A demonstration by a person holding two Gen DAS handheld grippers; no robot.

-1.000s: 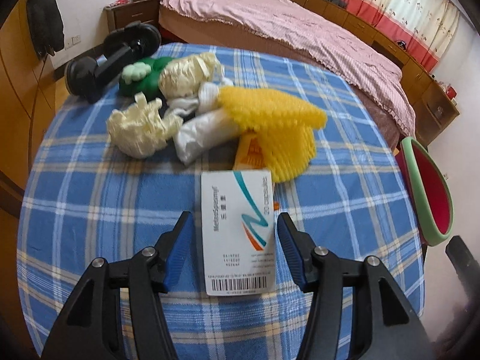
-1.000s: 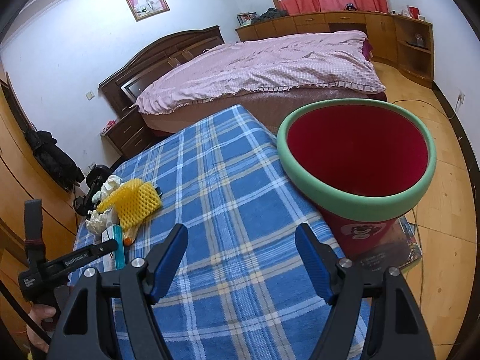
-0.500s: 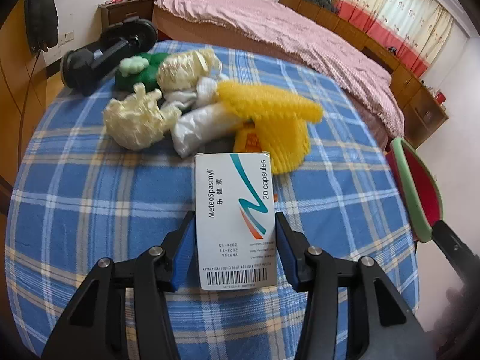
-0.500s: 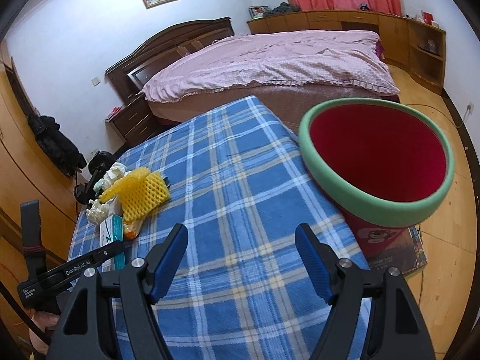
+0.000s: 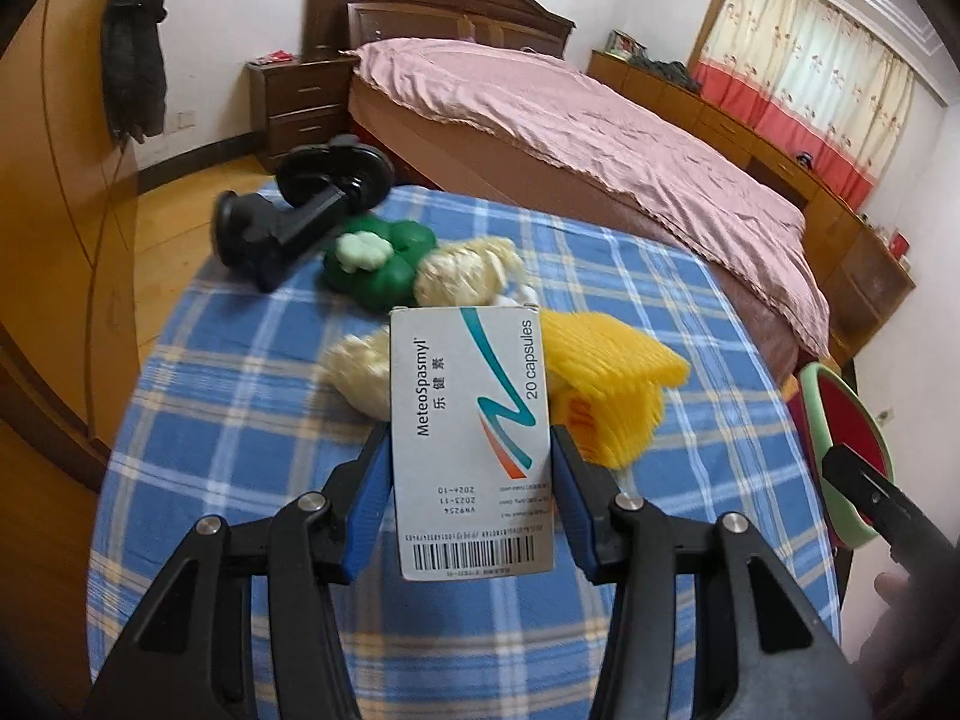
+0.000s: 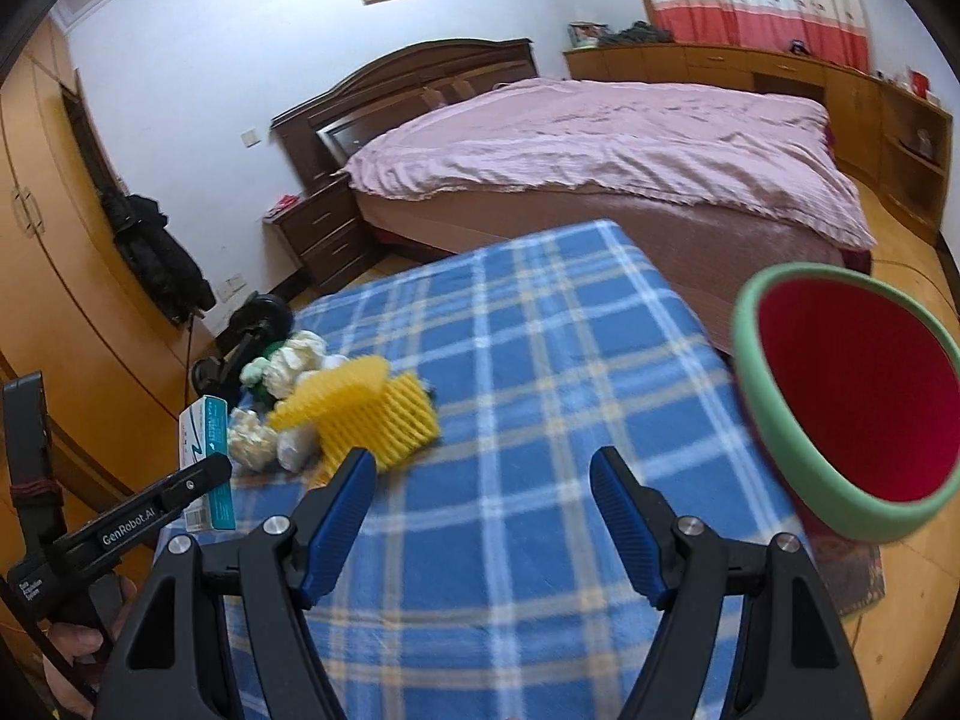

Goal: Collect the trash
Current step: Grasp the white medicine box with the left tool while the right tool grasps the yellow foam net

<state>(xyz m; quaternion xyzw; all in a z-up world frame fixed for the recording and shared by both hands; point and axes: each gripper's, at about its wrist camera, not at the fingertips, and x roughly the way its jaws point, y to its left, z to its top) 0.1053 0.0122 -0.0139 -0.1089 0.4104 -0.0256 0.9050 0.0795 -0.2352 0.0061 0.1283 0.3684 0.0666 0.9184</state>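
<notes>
Left gripper (image 5: 471,480) clamps medicine box (image 5: 471,438), right gripper (image 6: 483,516) wide open, empty; keep squeeze firm, carry over bin (image 6: 774,414) before releasing.

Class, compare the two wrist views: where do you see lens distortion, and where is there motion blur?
Left wrist view: fisheye bends the wardrobe and table edge; the medicine box in the left gripper reads sharp. Right wrist view: the same bowing, dark corners, and the red bin has a smeared rim.

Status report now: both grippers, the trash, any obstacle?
Left gripper shut on medicine box, lifted. Right gripper open, empty. Bin right of table, path clear.
</notes>
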